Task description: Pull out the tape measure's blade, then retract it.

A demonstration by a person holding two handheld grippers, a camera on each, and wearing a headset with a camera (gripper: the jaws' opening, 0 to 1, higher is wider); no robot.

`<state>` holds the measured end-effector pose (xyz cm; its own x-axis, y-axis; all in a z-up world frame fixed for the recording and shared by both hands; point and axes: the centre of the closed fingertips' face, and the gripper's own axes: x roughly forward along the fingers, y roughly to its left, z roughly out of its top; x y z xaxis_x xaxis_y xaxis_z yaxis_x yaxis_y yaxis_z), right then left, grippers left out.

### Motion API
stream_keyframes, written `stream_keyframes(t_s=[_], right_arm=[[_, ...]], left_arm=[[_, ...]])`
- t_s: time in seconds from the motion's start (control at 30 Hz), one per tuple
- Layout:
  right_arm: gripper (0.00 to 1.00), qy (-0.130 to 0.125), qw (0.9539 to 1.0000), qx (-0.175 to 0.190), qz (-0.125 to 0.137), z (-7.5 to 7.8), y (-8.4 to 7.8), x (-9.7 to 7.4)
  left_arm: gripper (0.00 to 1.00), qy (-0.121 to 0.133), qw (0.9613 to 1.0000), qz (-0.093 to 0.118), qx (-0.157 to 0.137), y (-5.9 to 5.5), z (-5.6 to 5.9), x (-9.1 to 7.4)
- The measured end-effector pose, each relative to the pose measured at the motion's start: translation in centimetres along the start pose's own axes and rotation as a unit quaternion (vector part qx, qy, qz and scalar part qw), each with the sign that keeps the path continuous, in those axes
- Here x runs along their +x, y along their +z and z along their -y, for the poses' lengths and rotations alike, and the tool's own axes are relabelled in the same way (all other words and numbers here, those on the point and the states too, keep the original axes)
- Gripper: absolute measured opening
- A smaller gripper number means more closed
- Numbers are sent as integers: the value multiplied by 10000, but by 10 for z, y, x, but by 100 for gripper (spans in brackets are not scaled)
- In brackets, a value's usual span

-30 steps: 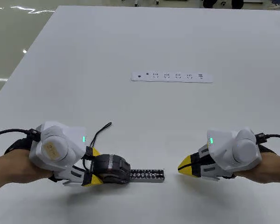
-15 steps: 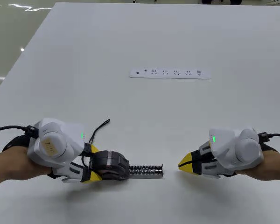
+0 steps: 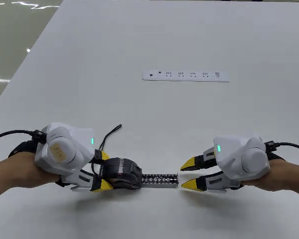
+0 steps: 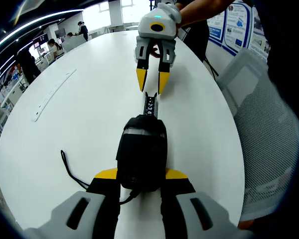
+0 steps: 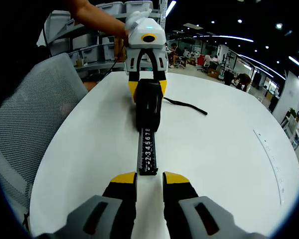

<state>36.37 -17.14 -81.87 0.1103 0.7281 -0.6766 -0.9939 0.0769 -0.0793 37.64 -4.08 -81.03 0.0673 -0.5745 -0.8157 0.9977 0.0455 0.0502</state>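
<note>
Figure: Surroundings of the white table.
A white power strip lay flat near the table's middle, with bare surface all around it. A glossy greenish floor bordered the table's left edge. A grey mesh chair stood just beside the table, and grey storage bins sat on shelves behind it.

Both units are the same build. The left gripper and right gripper have white rounded housings with a domed rear cap, pale grey arms, black mid sections and yellow tips on the jaws. Each has a lit green LED on top and a black cable out the back. The left cap has a round yellowish sticker, print unreadable. There's a black cuff at each wrist, possibly a strap.
</note>
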Motion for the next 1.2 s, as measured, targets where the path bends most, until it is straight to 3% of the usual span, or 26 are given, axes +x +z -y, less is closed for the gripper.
stream_keyframes(t_s=[0.6, 0.9, 1.2], right_arm=[[19, 72, 9995, 276, 144, -4, -4, 17], [15, 52, 9988, 448, 198, -2, -3, 17], [13, 61, 9995, 297, 74, 0, -3, 16]], left_arm=[[25, -4, 10000, -16, 20, 1, 2, 1], [25, 2, 10000, -25, 19, 1, 1, 1], [25, 6, 10000, -25, 12, 1, 0, 0]])
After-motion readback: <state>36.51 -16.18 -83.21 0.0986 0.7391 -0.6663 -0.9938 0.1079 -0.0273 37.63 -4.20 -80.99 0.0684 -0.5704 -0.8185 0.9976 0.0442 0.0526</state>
